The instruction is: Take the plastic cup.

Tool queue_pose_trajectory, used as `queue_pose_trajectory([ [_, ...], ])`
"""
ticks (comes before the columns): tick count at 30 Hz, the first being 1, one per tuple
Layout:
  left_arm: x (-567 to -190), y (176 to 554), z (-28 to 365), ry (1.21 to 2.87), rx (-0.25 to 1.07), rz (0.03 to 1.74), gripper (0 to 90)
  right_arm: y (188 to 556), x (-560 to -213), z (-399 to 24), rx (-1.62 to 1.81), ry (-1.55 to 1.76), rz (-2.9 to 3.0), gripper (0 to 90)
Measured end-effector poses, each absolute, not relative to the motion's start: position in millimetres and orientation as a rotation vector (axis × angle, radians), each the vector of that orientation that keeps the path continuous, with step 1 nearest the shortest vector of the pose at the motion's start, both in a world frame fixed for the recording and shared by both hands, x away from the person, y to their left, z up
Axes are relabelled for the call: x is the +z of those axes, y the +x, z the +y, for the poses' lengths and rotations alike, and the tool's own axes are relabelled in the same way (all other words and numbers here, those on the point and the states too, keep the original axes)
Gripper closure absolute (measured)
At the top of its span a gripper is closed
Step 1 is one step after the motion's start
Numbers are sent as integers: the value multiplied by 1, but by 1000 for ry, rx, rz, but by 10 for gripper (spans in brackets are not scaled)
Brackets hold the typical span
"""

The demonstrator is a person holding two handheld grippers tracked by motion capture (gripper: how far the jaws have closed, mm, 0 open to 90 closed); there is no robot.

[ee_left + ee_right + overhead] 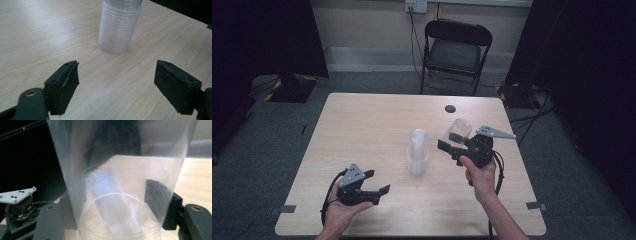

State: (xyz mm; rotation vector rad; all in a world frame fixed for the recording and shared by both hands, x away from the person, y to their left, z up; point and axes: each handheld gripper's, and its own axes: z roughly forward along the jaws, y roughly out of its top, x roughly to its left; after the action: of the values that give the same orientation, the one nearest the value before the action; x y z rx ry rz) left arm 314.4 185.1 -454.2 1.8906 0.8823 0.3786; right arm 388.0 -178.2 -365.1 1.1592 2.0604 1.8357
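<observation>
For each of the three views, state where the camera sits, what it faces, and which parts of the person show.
High view: above the table, facing down; both hands, left gripper, right gripper.
Left gripper view: on that gripper, facing the cup stack; its open fingers.
Right gripper view: behind the held clear cup.
Shared: the cup stack.

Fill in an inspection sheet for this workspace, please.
Surface: pale wooden table, bare apart from a dark round hole.
Job's things: stack of clear cups standing mid-table; one clear cup held off the table.
Clutter: nothing seen.
Grippers: left hand-held gripper open, empty; right hand-held gripper shut on the single cup.
Cables: one trails from each gripper; more on the floor.
Surroundings: folding chair, dark curtains, grey carpet.
</observation>
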Motion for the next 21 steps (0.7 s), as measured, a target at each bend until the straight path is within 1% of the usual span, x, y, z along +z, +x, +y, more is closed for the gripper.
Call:
queue_pose_trajectory([
  [4,-450,313,176,1884,375,828,179,382,-371,-179,1854,1204,2065,336],
  [6,-447,312,171,1890,391,770,228,380,-374,-179,1860,1214,2072,336],
  [11,-439,320,155,1832,393,735,250,374,-379,-178,1835,1213,2110,337],
  [15,-434,326,141,1811,412,704,302,372,-382,-179,1847,1221,2106,336],
  [17,-429,329,131,1806,412,678,305,370,-385,-179,1852,1228,2103,336],
  [21,-425,333,119,1781,421,648,351,367,-388,-177,1867,1239,2117,336],
])
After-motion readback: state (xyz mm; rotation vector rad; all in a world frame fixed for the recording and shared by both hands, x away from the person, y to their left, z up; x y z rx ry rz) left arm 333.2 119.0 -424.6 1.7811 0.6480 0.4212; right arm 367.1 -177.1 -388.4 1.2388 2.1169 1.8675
